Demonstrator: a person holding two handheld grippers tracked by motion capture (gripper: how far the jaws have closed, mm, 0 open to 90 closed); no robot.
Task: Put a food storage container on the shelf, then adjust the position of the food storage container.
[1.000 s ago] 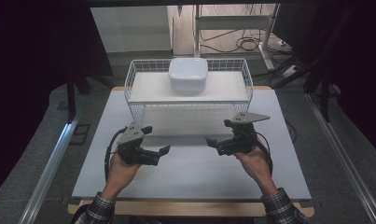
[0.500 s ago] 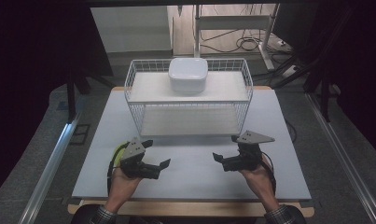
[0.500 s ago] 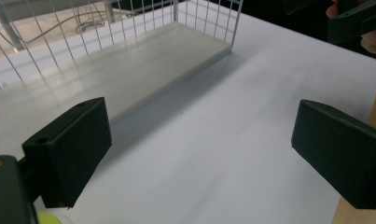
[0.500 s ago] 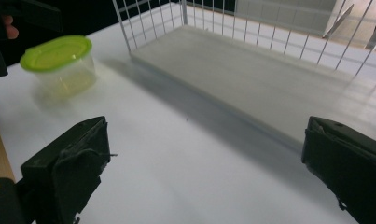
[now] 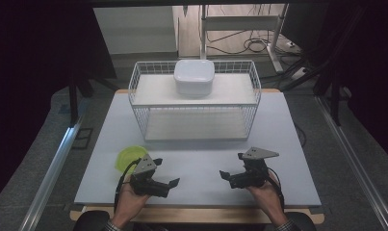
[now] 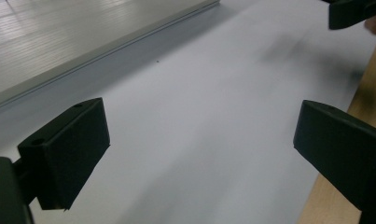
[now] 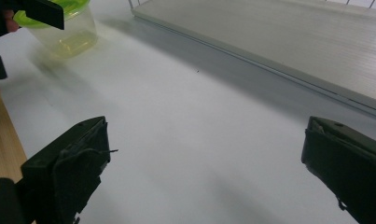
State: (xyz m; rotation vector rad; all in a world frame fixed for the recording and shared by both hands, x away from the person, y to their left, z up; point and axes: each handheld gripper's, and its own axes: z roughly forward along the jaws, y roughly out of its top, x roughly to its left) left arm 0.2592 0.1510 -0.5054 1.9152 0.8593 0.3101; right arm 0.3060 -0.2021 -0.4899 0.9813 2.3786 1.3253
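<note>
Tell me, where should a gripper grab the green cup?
Probably the cup's rim, from above, one jaw inside and one outside. It stands upright and open-topped, and the clear wall looks thin enough for that. The left gripper is nearest, its jaws already open.

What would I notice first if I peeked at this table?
Probably the bright green-rimmed cup at the table's near left, beside the left gripper. Next, the white lidded box on top of the wire shelf rack at the back. Both grippers, the right gripper included, hold nothing.
</note>
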